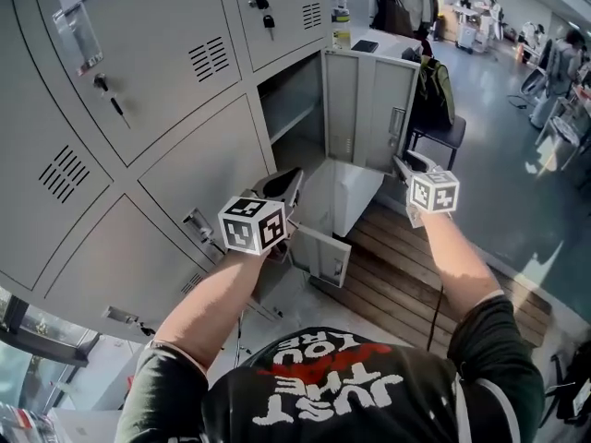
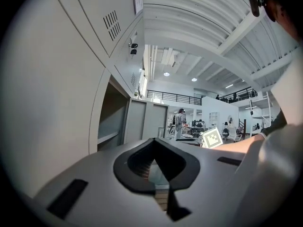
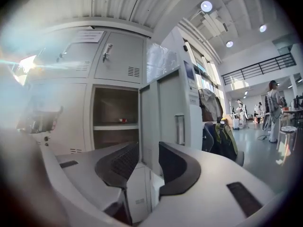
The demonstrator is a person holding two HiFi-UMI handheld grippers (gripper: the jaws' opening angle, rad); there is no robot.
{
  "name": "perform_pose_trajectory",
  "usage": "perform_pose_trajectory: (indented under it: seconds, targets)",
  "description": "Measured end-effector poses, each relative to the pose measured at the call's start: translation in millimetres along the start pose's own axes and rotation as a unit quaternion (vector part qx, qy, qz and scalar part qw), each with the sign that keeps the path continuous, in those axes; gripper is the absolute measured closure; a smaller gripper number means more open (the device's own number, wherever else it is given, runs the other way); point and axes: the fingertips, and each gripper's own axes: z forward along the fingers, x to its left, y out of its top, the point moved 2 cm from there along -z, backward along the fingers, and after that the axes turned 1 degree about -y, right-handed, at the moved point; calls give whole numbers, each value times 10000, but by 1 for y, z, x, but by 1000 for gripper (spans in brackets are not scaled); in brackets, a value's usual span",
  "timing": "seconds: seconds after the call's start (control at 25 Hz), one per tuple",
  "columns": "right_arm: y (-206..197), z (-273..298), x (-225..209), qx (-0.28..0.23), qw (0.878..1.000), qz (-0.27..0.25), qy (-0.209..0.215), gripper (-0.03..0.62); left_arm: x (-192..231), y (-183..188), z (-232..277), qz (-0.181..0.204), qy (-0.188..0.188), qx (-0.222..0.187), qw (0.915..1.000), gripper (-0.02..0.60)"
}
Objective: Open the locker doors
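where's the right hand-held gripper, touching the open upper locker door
Cannot tell. In the right gripper view the upper locker door lines up between the right hand-held gripper's spread jaws; no contact or gap shows plainly.

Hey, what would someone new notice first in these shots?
The open door, swung out from the grey lockers at the head view's centre, with a smaller door open just below it. Next, the two marker-cube grippers in front: the left gripper by the smaller door, the right gripper with jaws apart at the upper door's edge.
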Motion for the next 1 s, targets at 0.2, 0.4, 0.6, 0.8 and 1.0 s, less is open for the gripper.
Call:
perform_pose_trajectory:
  seconds: [0.2,0.4,0.6,0.8,1.0]
  targets:
    - [-8,-24,96,146,9988,-78,471,451,0,-9,-44,-39,-110,-47,9999,581]
    - [-13,-44,189,261,9960,-153,846,473,4,-14,-87,8,-179,-158,9997,581]
    - [-26,-59,257,282,9931,78,1136,500,5,-26,-127,-3,-212,-132,9997,581]
    - [-34,-77,292,280,9918,317,1210,534,2,-40,-153,129,-277,-118,9995,581]
    - [-42,-91,306,328,9911,237,1271,557,2,-47,-166,145,-290,-102,9994,581]
